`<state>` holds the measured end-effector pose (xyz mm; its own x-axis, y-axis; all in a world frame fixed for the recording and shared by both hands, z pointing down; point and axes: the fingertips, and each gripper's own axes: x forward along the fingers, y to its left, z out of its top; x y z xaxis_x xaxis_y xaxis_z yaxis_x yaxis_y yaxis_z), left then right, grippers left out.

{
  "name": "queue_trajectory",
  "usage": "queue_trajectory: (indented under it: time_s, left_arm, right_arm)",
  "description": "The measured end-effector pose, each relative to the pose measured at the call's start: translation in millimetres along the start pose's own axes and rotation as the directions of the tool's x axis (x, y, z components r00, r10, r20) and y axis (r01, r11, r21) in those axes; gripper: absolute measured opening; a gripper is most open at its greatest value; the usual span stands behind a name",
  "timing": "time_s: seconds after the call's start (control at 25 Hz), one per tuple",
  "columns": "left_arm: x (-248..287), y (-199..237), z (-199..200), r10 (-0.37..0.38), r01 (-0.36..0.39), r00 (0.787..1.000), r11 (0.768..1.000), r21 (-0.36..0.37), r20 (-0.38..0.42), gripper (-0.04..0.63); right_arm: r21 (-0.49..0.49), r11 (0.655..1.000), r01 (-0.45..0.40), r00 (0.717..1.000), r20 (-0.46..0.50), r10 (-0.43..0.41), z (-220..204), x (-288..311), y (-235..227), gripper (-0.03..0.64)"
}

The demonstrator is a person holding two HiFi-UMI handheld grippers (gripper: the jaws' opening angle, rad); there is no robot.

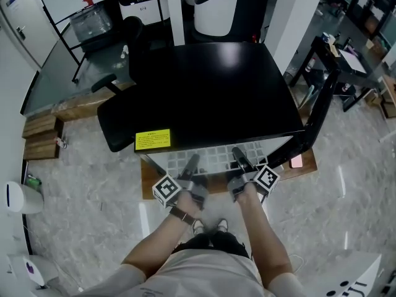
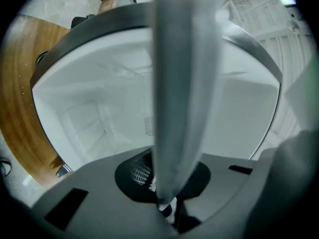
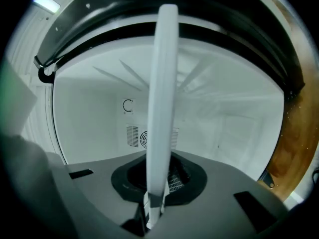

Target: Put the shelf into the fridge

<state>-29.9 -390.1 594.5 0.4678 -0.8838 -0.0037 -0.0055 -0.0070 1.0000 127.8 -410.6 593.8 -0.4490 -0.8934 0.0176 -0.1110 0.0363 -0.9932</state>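
Observation:
The black mini fridge (image 1: 210, 91) stands below me with its door (image 1: 317, 113) swung open to the right. The white shelf (image 1: 213, 158) pokes out of its front opening, lying flat. My left gripper (image 1: 193, 164) is shut on the shelf's near edge at the left, and my right gripper (image 1: 237, 158) is shut on it at the right. In the left gripper view the shelf (image 2: 182, 83) is an edge-on white band clamped in the left gripper (image 2: 167, 203), with the white fridge interior (image 2: 99, 113) behind. The right gripper (image 3: 152, 203) clamps the shelf (image 3: 162, 98) likewise, facing the back wall vent (image 3: 137, 136).
A black office chair (image 1: 120, 113) stands close against the fridge's left side. The fridge rests on a wooden platform (image 1: 302, 166). A yellow label (image 1: 152, 139) marks its top front edge. Wooden steps (image 1: 40, 135) lie at the left, desks (image 1: 352, 60) at the right.

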Motion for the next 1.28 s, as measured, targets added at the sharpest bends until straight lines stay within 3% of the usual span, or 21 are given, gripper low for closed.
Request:
queue_trajectory:
  time_s: [0.64, 0.84, 1.28]
  left_arm:
    - [35.4, 1.0, 24.0, 0.002, -0.002, 0.999, 1.000, -0.008, 0.051, 0.028]
    - [44.0, -0.1, 33.1, -0.006, 0.004, 0.998, 1.000, 0.028, 0.070, 0.028]
    - [52.8, -4.2, 41.3, -0.021, 0.022, 0.988, 1.000, -0.002, 0.152, 0.028]
  right_arm:
    - [0.023, 1.000, -0.006, 1.000, 0.010, 0.006, 14.0, 39.8, 2.1, 0.048]
    - [0.016, 1.000, -0.012, 1.000, 0.021, 0.012, 19.3, 51.0, 1.2, 0.048]
    - [0.026, 1.000, -0.008, 0.999, 0.049, 0.007, 22.2, 62.8, 2.0, 0.048]
